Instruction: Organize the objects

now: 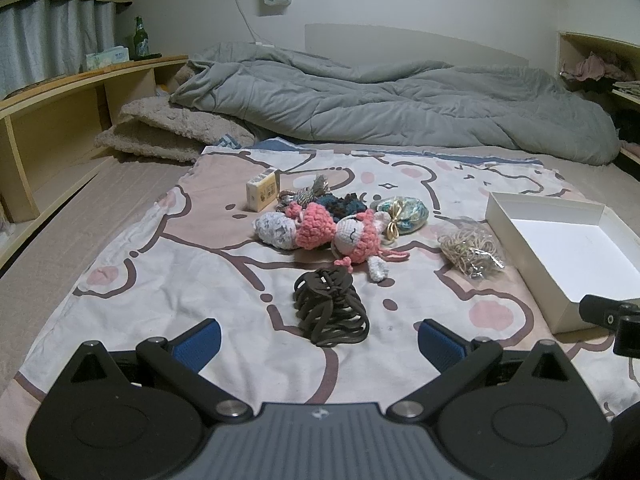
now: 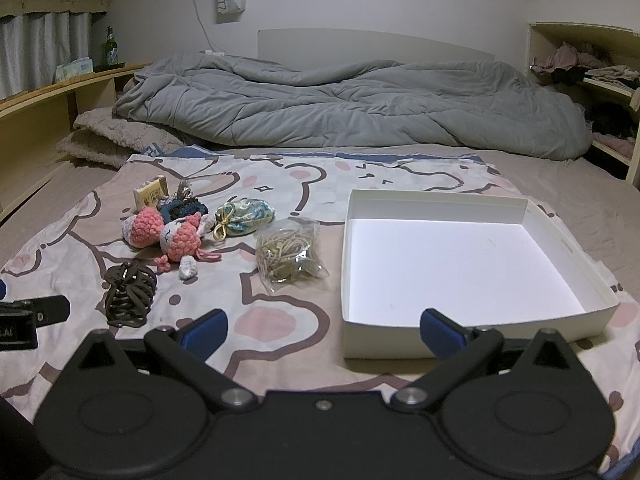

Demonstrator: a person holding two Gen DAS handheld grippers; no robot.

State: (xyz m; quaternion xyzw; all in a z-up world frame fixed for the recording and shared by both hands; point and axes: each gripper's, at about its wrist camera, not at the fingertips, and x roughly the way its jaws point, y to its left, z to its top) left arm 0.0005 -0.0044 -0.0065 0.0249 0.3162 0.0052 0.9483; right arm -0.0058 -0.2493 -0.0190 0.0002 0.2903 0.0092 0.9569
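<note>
A patterned cloth (image 1: 180, 264) on the bed holds the objects. A dark brown hair claw (image 1: 330, 308) lies just ahead of my open left gripper (image 1: 320, 344). Behind it lie a pink crochet doll (image 1: 340, 232), a dark knitted item (image 1: 340, 204), a blue-green pouch with gold ribbon (image 1: 404, 214), a small yellow box (image 1: 262, 190) and a bag of rubber bands (image 1: 472, 250). An empty white box (image 2: 460, 264) sits right, its near wall (image 2: 384, 338) between the open fingers of my right gripper (image 2: 324, 330). The bag (image 2: 290, 254) and claw (image 2: 130, 294) also show there.
A grey duvet (image 1: 400, 104) is bunched across the far bed, with a beige blanket (image 1: 160, 132) at its left. Wooden shelves (image 1: 60, 120) run along the left with a green bottle (image 1: 140, 40). Shelves with clothes (image 2: 580, 68) stand at the right.
</note>
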